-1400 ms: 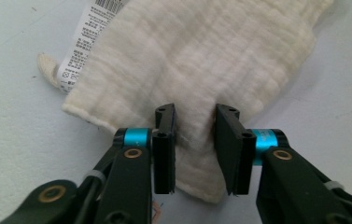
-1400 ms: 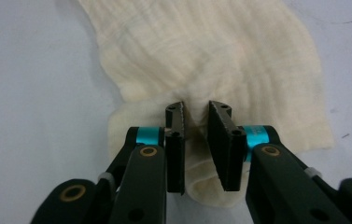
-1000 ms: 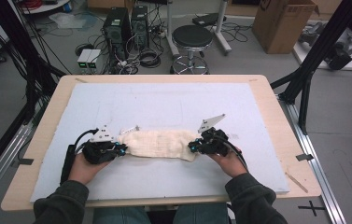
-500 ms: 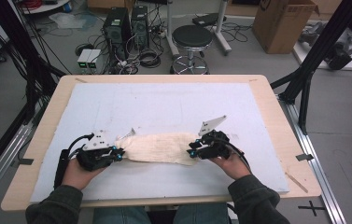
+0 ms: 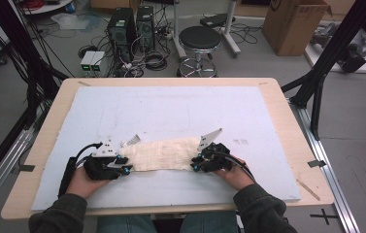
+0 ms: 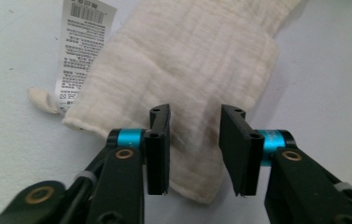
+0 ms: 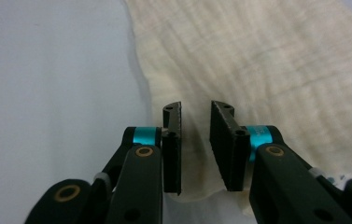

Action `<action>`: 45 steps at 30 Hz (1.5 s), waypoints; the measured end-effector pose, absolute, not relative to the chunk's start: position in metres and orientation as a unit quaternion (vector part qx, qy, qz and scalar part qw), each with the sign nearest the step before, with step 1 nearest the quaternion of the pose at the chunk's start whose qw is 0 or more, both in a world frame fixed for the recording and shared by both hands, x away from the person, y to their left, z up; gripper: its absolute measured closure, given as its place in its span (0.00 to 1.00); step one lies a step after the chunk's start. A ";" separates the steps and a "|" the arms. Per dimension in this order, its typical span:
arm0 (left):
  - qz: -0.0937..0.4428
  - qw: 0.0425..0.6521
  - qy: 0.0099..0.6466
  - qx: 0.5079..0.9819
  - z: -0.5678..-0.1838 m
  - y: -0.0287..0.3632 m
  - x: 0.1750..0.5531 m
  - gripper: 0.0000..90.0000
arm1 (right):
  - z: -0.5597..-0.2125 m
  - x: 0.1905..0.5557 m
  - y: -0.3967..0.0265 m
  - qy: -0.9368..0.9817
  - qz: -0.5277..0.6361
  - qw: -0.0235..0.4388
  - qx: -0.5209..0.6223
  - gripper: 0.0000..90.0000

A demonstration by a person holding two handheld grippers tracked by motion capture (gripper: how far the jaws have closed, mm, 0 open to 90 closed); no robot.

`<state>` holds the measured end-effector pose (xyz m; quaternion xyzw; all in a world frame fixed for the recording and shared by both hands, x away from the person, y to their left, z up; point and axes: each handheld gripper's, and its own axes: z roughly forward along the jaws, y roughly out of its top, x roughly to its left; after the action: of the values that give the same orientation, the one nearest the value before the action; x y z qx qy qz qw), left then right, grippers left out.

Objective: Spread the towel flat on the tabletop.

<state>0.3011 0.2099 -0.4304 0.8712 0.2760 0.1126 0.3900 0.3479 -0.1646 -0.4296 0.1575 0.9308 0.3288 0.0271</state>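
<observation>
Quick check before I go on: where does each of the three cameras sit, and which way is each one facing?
High view: above the person's side, looking forward and down on the table; forearms, both hands, left tongs, right tongs.
Left gripper view: rides the left tongs, looking along open jaws at the folded cloth and its tag.
Right gripper view: rides the right tongs, jaws apart over cloth.
Shared: the cloth.

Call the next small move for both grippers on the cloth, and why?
Probably back both grippers off the cloth ends. It lies folded into a flat strip on the mat. The left gripper has just been opening, its jaws apart over the end by the tag, pinching nothing; the right gripper has just been closing, yet a gap shows and the cloth lies flat below.
</observation>
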 end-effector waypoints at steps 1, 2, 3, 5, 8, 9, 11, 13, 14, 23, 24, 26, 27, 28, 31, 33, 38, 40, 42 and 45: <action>0.108 0.391 0.277 0.871 -0.431 0.210 0.301 0.68 | -0.430 0.347 -0.164 0.932 0.328 0.031 0.154 0.84; 0.107 0.389 0.276 0.873 -0.432 0.210 0.301 0.69 | -0.430 0.346 -0.163 0.933 0.326 0.035 0.150 0.86; 0.109 0.386 0.277 0.873 -0.434 0.209 0.301 0.72 | -0.430 0.346 -0.163 0.933 0.325 0.036 0.148 0.89; 0.113 0.378 0.279 0.876 -0.436 0.208 0.302 0.77 | -0.430 0.345 -0.163 0.933 0.325 0.033 0.149 0.92; 0.115 0.377 0.276 0.877 -0.435 0.208 0.302 0.88 | -0.430 0.345 -0.162 0.934 0.325 0.031 0.142 0.98; 0.115 0.378 0.276 0.876 -0.435 0.208 0.302 0.89 | -0.430 0.346 -0.163 0.933 0.328 0.020 0.149 0.99; 0.117 0.380 0.276 0.875 -0.433 0.209 0.302 0.90 | -0.430 0.348 -0.164 0.932 0.330 0.015 0.151 0.99; 0.120 0.390 0.277 0.870 -0.431 0.211 0.299 0.90 | -0.429 0.348 -0.165 0.931 0.332 0.009 0.153 0.99; 0.119 0.395 0.275 0.869 -0.428 0.212 0.299 0.90 | -0.426 0.347 -0.168 0.927 0.341 0.005 0.158 0.99; 0.132 0.418 0.260 0.860 -0.409 0.213 0.287 0.91 | -0.404 0.338 -0.180 0.909 0.388 -0.006 0.154 0.99; 0.135 0.420 0.257 0.860 -0.407 0.213 0.284 0.91 | -0.400 0.332 -0.182 0.907 0.392 -0.009 0.152 0.99; 0.138 0.423 0.251 0.860 -0.405 0.214 0.278 0.91 | -0.398 0.326 -0.182 0.907 0.394 -0.011 0.147 0.99; 0.141 0.423 0.248 0.860 -0.403 0.214 0.274 0.91 | -0.397 0.322 -0.183 0.907 0.396 -0.010 0.143 0.99; 0.142 0.426 0.244 0.860 -0.402 0.214 0.270 0.91 | -0.396 0.318 -0.183 0.907 0.398 -0.011 0.139 0.99; 0.142 0.426 0.237 0.862 -0.400 0.215 0.258 0.91 | -0.394 0.309 -0.184 0.906 0.402 -0.013 0.135 0.99; 0.141 0.422 0.230 0.866 -0.399 0.216 0.251 0.91 | -0.393 0.300 -0.185 0.906 0.402 -0.016 0.131 0.99; 0.138 0.424 0.221 0.867 -0.397 0.217 0.232 0.91 | -0.394 0.276 -0.185 0.909 0.399 -0.021 0.121 0.99; 0.136 0.422 0.218 0.870 -0.399 0.217 0.226 0.91 | -0.397 0.263 -0.185 0.911 0.395 -0.022 0.116 0.99; 0.132 0.419 0.216 0.872 -0.402 0.216 0.222 0.91 | -0.397 0.259 -0.185 0.912 0.392 -0.026 0.115 0.99; 0.124 0.419 0.214 0.874 -0.407 0.215 0.218 0.91 | -0.402 0.250 -0.184 0.916 0.385 -0.029 0.108 0.95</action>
<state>0.2180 0.2149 -0.4068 0.8738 0.2138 0.1242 0.4187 0.2502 -0.1836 -0.4015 0.1082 0.9160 0.3852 -0.0294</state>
